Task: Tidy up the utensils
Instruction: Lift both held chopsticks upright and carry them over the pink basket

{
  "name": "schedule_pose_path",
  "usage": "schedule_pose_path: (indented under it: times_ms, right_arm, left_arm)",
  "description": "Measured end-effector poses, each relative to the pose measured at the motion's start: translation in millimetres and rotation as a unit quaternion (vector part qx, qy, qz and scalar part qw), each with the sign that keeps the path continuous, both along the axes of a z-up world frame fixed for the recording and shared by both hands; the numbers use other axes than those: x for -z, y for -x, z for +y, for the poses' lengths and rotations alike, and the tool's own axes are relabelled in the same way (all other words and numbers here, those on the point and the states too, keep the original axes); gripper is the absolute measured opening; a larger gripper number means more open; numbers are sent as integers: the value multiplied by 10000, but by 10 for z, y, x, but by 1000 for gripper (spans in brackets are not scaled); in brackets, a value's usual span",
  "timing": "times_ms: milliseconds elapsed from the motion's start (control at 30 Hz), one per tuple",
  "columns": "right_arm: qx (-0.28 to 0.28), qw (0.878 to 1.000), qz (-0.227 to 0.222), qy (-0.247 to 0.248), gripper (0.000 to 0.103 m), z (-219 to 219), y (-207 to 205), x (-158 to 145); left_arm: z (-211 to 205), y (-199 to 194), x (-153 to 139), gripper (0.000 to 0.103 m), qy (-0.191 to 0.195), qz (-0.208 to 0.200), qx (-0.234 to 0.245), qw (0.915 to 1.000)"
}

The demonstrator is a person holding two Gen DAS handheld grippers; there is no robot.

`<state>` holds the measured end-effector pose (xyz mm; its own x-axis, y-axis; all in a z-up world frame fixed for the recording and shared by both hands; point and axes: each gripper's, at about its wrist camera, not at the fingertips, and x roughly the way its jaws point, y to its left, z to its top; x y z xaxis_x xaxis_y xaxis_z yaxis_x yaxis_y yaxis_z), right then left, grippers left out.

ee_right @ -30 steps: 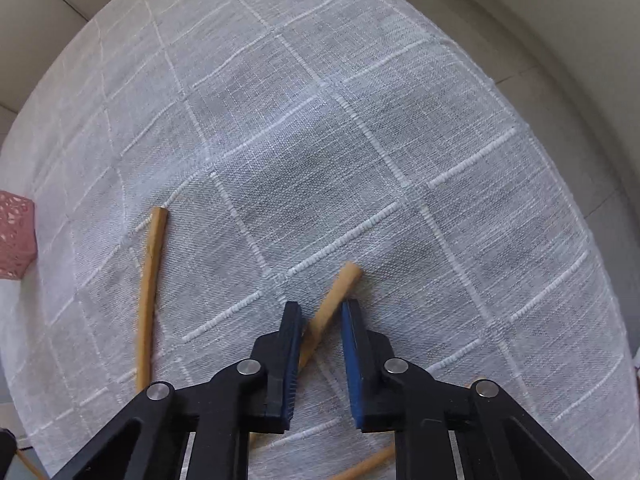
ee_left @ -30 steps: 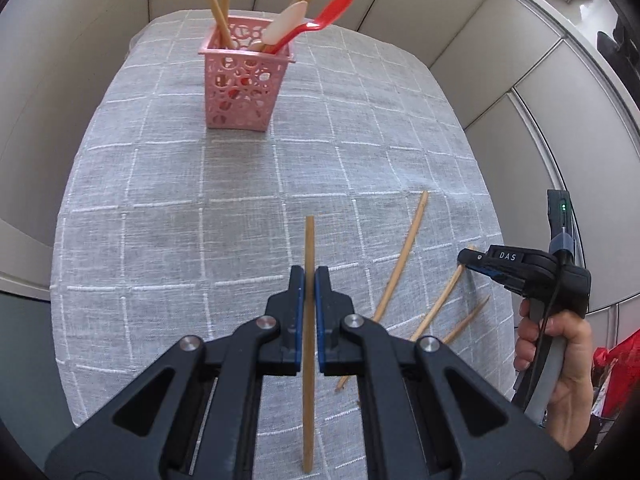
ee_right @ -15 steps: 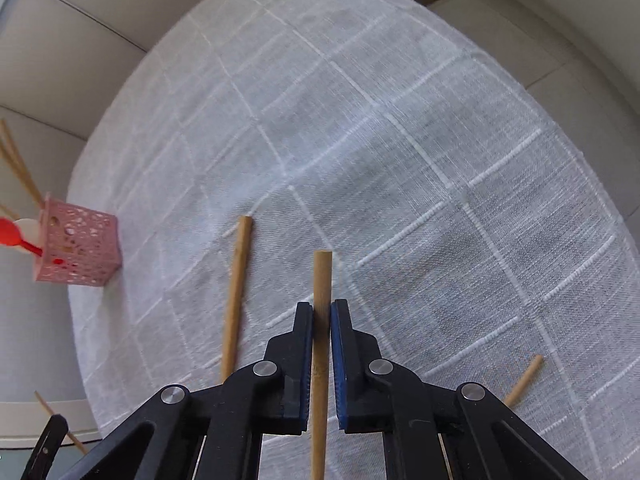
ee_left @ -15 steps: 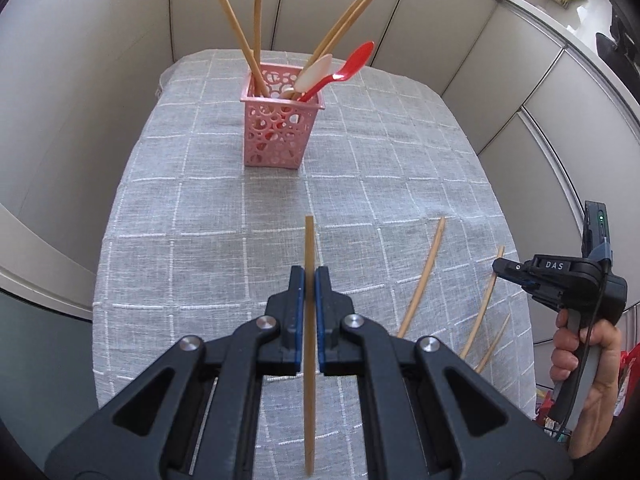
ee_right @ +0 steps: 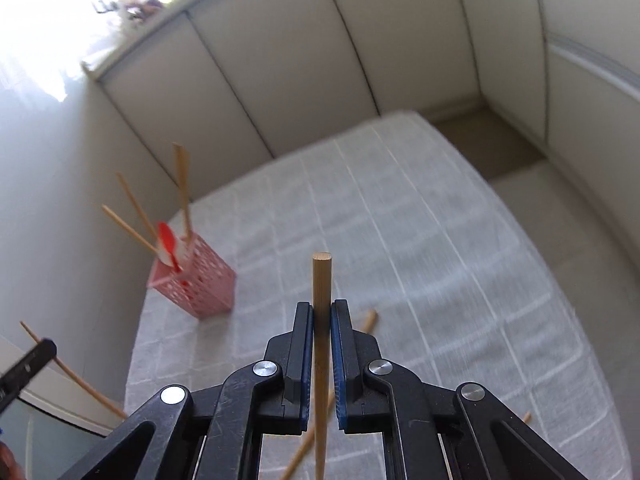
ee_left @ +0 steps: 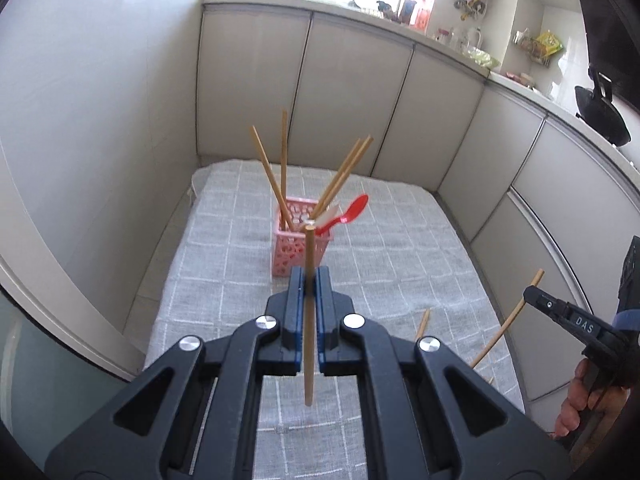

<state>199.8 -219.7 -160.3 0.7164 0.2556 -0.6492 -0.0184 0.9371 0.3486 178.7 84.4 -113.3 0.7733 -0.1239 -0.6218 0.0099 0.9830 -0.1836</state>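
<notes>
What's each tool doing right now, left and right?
Left tool: closed on a chopstick.
Right tool: closed on another chopstick.

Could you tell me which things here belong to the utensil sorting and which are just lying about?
Part of the job:
- chopstick in the left claw
- chopstick in the right claw
- pink basket with chopsticks and red spoon
- loose chopsticks on the tablecloth

Just lying about:
- countertop clutter
- black wok

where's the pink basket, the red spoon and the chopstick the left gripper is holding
pink basket (ee_left: 289,255): left wrist view, on its perforated front wall
red spoon (ee_left: 357,205): left wrist view, on its bowl
chopstick in the left gripper (ee_left: 308,336): left wrist view, on the shaft between the fingers
</notes>
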Motion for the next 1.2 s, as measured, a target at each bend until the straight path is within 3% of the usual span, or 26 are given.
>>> schedule_pose_path:
  times_ms: [267,467,667,900,1033,1200]
  right_arm:
    - [-290,9941,-1036,153,8,455,-40,-531]
    - [-464,9900,-1334,-15,8,696,-266,-879]
    - [-464,9861,-1582,-180,8,774,-451,-1052]
    - [-414,9849,-1671,-176,8,803,-603,-1025]
    - [-411,9857,-1620,-198,8,796,-675,-938]
    - [-384,9865,-1579,-181,8,788,-704,-859]
  left_arm:
    - [101,-115,-566,6,-42,-881,-316,9956]
    - [70,-448,-836,6,-345,-1336,-408,9896]
    - [-2,-786,-762,6,-480,-1600,-327,9854]
    - [-106,-1174,-424,6,-703,-1437,-200,9869]
    - [-148,-1204,-437,6,-801,-1665,-166,9826]
    - [-96,-1220,-483,6,-637,-1716,-162,9830]
